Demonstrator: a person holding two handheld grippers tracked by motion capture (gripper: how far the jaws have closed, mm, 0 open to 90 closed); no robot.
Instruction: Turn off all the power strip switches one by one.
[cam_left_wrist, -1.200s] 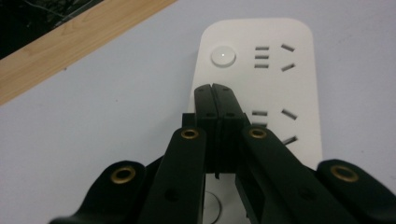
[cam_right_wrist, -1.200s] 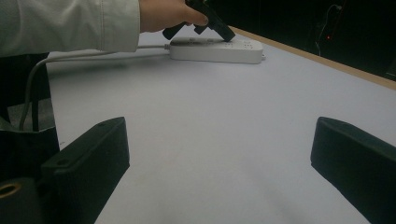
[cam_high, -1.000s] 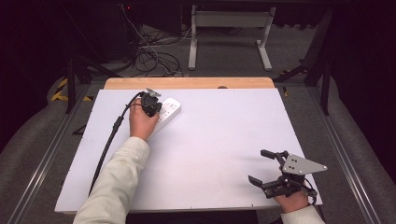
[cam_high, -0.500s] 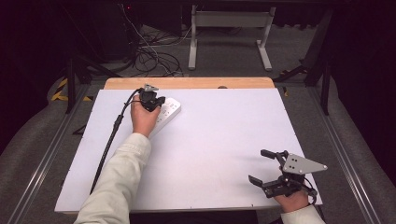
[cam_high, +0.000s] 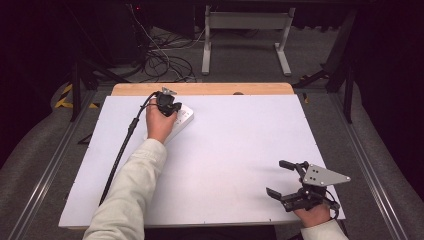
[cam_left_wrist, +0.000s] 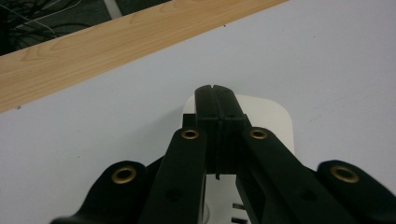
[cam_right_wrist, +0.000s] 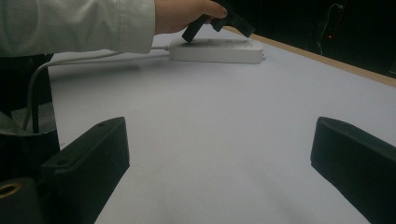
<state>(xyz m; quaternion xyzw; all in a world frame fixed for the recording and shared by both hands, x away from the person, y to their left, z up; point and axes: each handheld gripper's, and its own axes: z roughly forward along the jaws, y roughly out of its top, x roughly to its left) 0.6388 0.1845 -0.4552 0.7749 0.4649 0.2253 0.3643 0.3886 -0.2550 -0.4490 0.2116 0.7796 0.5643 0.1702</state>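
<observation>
High view puts our left gripper (cam_high: 169, 104) at upper left, jaws pressed together over the white power strip (cam_high: 182, 120), holding nothing, probably poised to press a switch. That strip is a long, flat, rounded bar. Our right gripper (cam_high: 282, 180) waits wide open and empty at lower right.

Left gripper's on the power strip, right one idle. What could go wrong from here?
1. The left gripper is shut, jaws pressed together above the power strip; pushing down could slide the strip on the smooth white table.
2. The right gripper waits open, far away, so nothing steadies the strip.
</observation>
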